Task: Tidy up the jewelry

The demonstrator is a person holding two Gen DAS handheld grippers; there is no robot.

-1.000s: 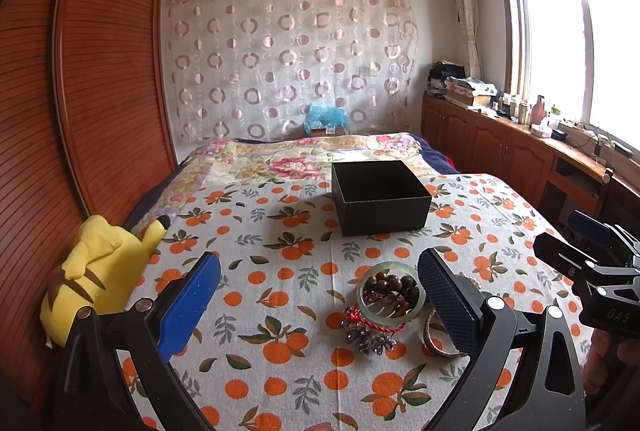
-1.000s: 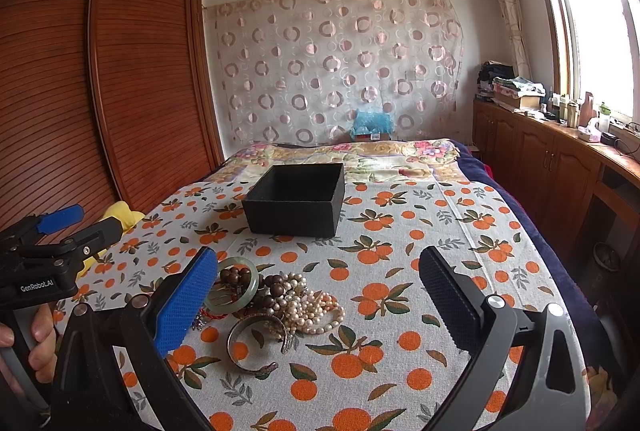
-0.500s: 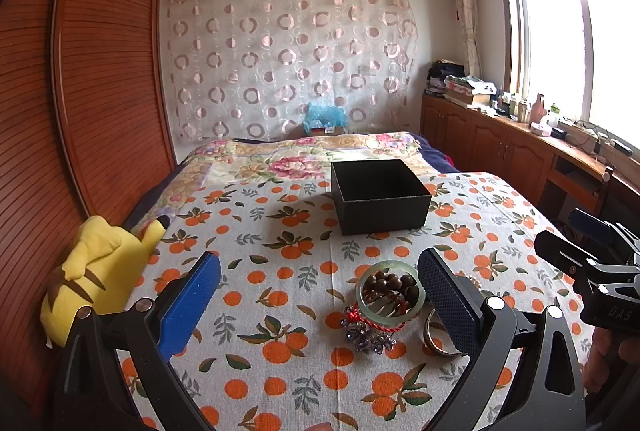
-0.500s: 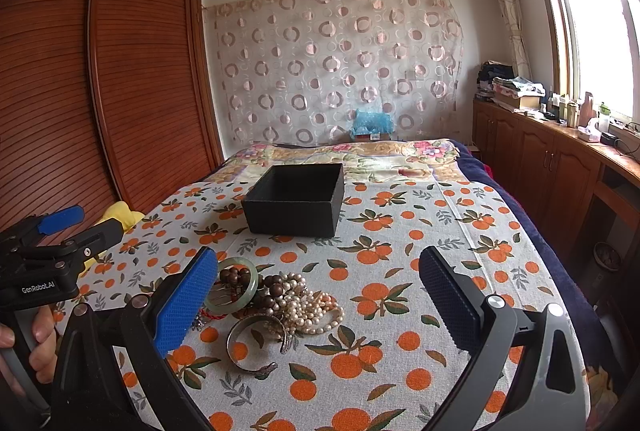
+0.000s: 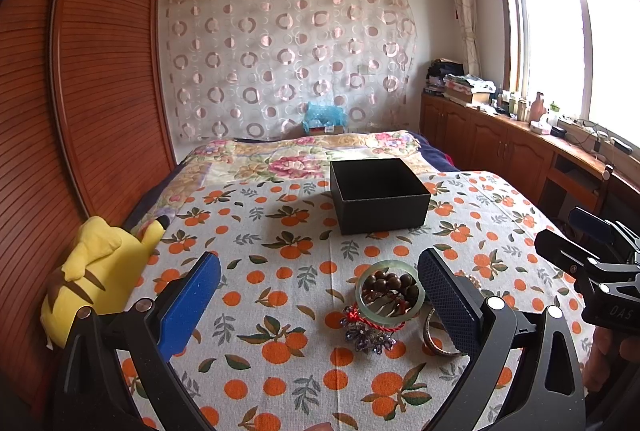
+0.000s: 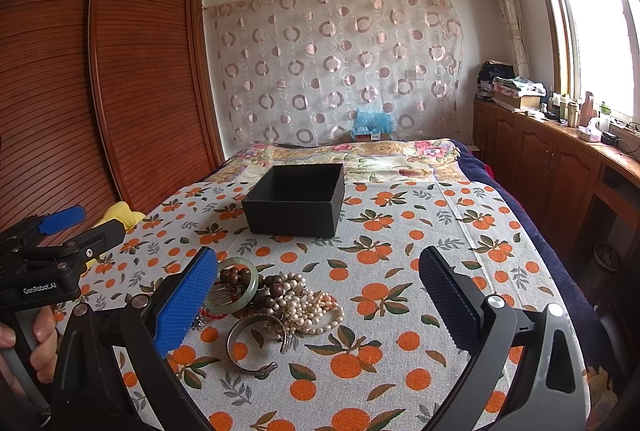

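Observation:
A pile of jewelry lies on the orange-print bedspread: a pale green jade bangle around brown wooden beads, a purple brooch, a metal cuff bracelet and a pearl necklace. An open black box stands farther back. My left gripper is open and empty, its right finger beside the bangle. My right gripper is open and empty, the pile near its left finger.
A yellow plush toy lies at the bed's left edge by the wooden wardrobe. Wooden cabinets with clutter run under the window on the right. A floral quilt covers the far bed.

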